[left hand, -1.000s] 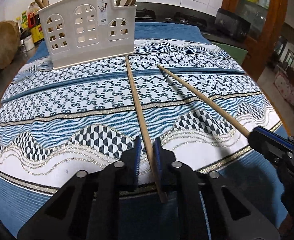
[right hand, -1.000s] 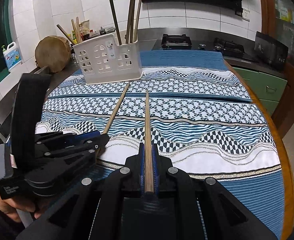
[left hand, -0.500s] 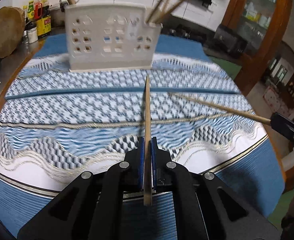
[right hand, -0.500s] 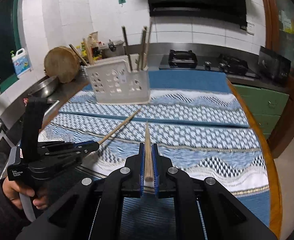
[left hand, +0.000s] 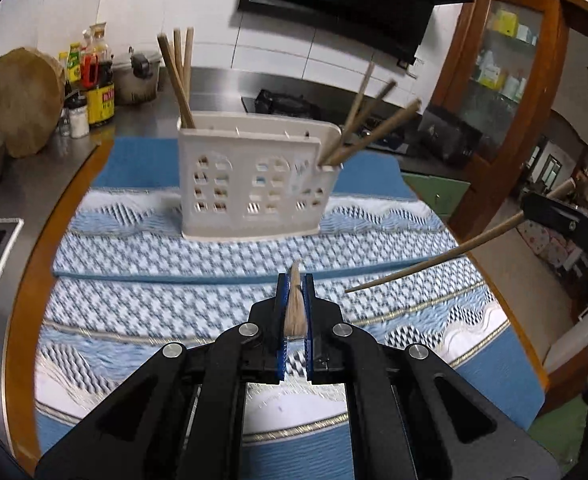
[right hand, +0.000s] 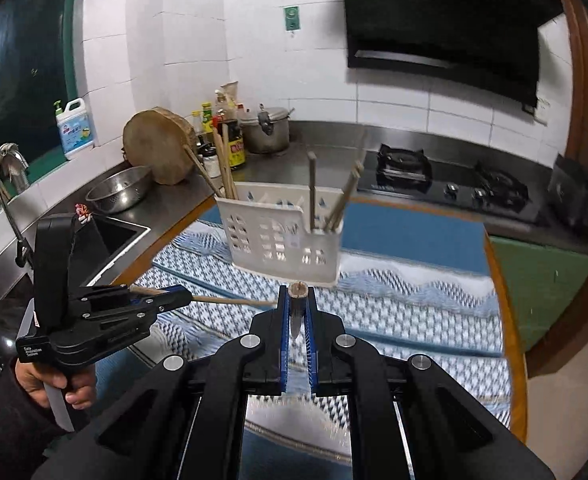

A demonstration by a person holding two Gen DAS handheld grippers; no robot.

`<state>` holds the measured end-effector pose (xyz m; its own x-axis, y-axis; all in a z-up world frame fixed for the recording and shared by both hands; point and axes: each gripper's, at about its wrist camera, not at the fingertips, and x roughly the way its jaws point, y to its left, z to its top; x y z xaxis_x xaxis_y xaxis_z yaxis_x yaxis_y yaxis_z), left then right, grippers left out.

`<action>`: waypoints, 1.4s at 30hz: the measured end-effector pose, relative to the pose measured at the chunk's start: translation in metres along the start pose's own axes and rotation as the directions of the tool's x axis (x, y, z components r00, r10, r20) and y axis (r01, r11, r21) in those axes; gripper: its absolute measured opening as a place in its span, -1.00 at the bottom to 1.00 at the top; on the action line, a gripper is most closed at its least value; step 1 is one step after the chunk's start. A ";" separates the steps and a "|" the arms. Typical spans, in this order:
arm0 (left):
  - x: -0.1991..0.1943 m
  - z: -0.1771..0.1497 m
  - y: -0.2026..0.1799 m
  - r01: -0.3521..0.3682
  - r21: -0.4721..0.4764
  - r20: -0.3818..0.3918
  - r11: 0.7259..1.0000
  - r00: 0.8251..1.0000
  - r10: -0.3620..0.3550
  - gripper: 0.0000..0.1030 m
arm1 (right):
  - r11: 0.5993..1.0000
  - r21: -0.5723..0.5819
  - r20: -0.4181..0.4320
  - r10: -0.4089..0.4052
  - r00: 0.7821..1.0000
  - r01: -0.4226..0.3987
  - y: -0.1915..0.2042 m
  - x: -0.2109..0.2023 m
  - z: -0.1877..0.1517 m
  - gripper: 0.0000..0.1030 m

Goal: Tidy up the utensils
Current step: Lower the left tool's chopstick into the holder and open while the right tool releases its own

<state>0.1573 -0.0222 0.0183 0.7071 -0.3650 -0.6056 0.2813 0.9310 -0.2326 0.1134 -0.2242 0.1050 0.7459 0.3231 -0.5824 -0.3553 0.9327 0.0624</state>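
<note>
A white slotted utensil holder (left hand: 253, 184) stands on the patterned cloth, with several wooden chopsticks (left hand: 177, 76) upright in its end compartments; it also shows in the right wrist view (right hand: 281, 240). My left gripper (left hand: 294, 308) is shut on a wooden chopstick (left hand: 296, 304), held in the air, seen end-on. My right gripper (right hand: 297, 312) is shut on another chopstick (right hand: 297, 300), also lifted. The left view shows the right gripper (left hand: 562, 216) with its chopstick (left hand: 434, 264). The right view shows the left gripper (right hand: 173, 298) and its chopstick (right hand: 229, 301).
The round table (left hand: 25, 292) carries a blue and white cloth (left hand: 153, 292). Behind it a steel counter holds a wooden block (right hand: 159, 152), bottles (left hand: 93, 80), a metal bowl (right hand: 119, 190), a sink (right hand: 109, 232), a pot (right hand: 265, 130) and a gas stove (right hand: 450, 182). A wooden cabinet (left hand: 506, 80) stands at the right.
Both grippers have lifted their chopsticks off the cloth and tilted up. The left gripper shut on its chopstick about a second ago. The holder now looks nearer.
</note>
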 end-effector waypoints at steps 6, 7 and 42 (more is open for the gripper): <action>-0.016 0.036 0.001 -0.004 0.048 0.044 0.999 0.999 0.002 -0.90 | 0.999 -0.033 0.008 0.026 1.000 -0.026 0.005 -0.002 0.053 -0.86; -0.019 0.040 0.002 0.000 0.050 0.049 0.999 0.999 -0.003 -0.90 | 0.999 -0.044 0.010 0.028 1.000 -0.027 0.006 -0.002 0.062 -0.86; 0.015 0.176 0.051 -0.125 -0.028 0.180 0.992 0.975 0.128 -0.89 | 0.998 -0.022 -0.083 -0.064 0.994 0.063 -0.026 0.092 0.131 -0.86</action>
<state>0.2966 0.0184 0.1314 0.8425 -0.2377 -0.4834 0.1722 0.9692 -0.1763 0.2655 -0.1977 0.1563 0.7179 0.2480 -0.6505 -0.3204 0.9472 0.0075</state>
